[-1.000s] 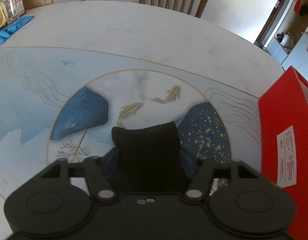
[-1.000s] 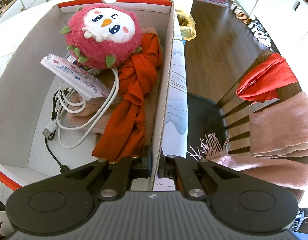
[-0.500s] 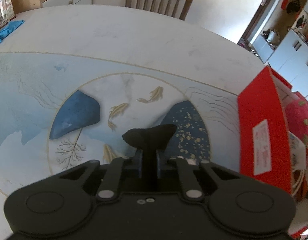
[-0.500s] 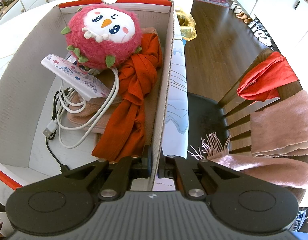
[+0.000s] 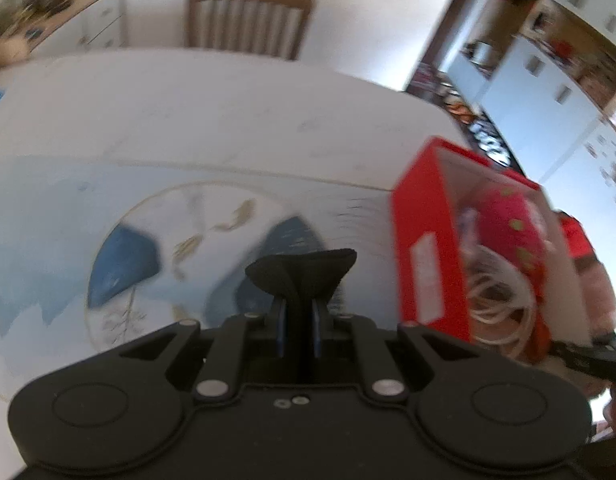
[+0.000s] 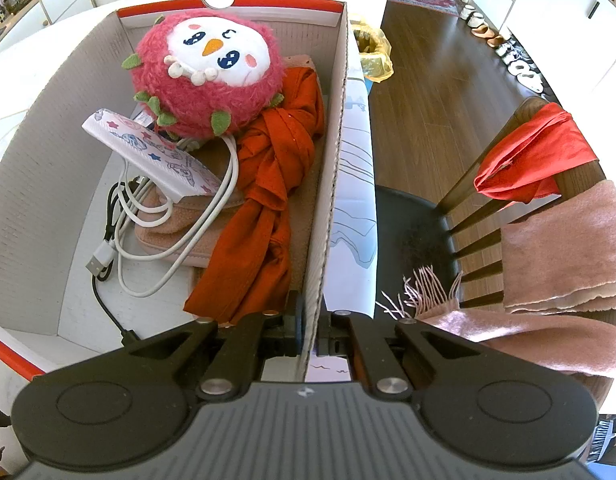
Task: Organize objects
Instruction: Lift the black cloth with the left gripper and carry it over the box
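Box: red cardboard box with a white inside (image 6: 47, 168), standing open-topped at the edge of the round painted marble surface (image 5: 227, 120).
Box contents: pink fluffy round plush toy with a white face (image 6: 211, 68) at the far end; patterned white pouch with stars (image 6: 147, 152) leaning against it; coiled white cable (image 6: 211, 208) and black USB cable (image 6: 103, 264) over a folded pink cloth (image 6: 179, 224); knotted orange-red scarf (image 6: 275, 184) along the right wall.
Right hand-held gripper (image 6: 308, 320): closed tight on the box's right wall, one finger inside, one outside.
Left hand-held gripper (image 5: 297, 320): narrow, pinching a black soft fabric piece (image 5: 303, 268) that flares out above its fingers, held above the surface, left of the box.
Beside the box: wooden chair (image 6: 508, 184) draped with a red cloth (image 6: 536, 156) and a pink fringed scarf (image 6: 548, 280).
Change: a second ago the left hand-held gripper stood wide around the black piece lying on the surface; now the piece is gripped and lifted, with the box interior in the left view. Right side unchanged.
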